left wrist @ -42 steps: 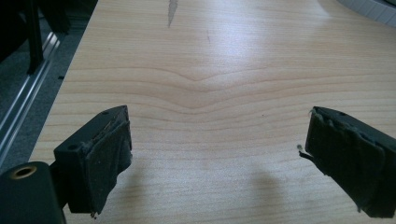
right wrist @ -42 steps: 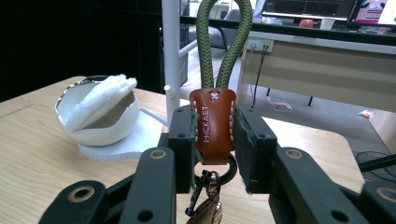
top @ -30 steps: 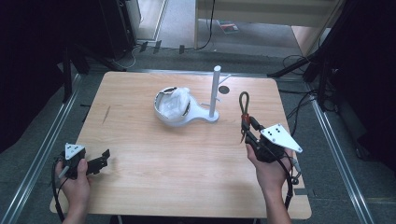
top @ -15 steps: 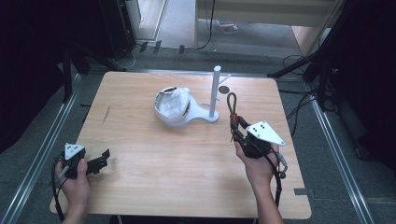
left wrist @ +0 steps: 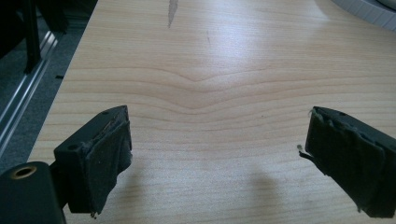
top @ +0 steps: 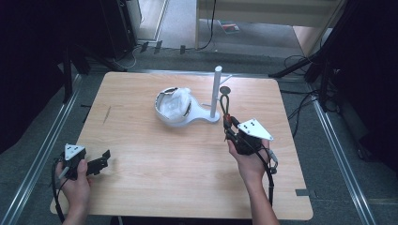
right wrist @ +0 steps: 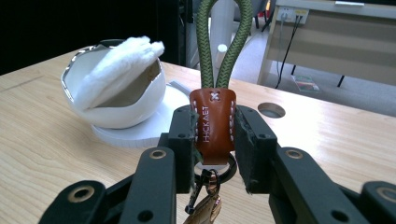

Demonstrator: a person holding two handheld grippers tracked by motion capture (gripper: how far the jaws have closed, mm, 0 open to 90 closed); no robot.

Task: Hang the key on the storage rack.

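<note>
Since the earlier frame the right gripper [top: 228, 125] has slid leftward from near the table's right edge toward the white post [top: 217, 90], carrying the keychain [top: 224, 104] with it; the left gripper [top: 103, 158] has kept its place.

Starting at the left, the left gripper sits by the table's [top: 141, 187] front left corner, held low over the wood. Its jaws stand wide apart with nothing between them, bare tabletop showing in the gap in the left gripper view.

Toward the middle of the back edge, a white bowl-shaped holder [top: 172, 106] with white padding inside rests on a flat base that also carries the post.

Right of the post, the right gripper's jaws are clamped on the brown leather tab [right wrist: 214, 126] of the keychain. The green braided cord loop [right wrist: 223, 42] rises from the tab toward the post, and a metal ring and clip [right wrist: 205, 196] hang beneath the jaws.
</note>
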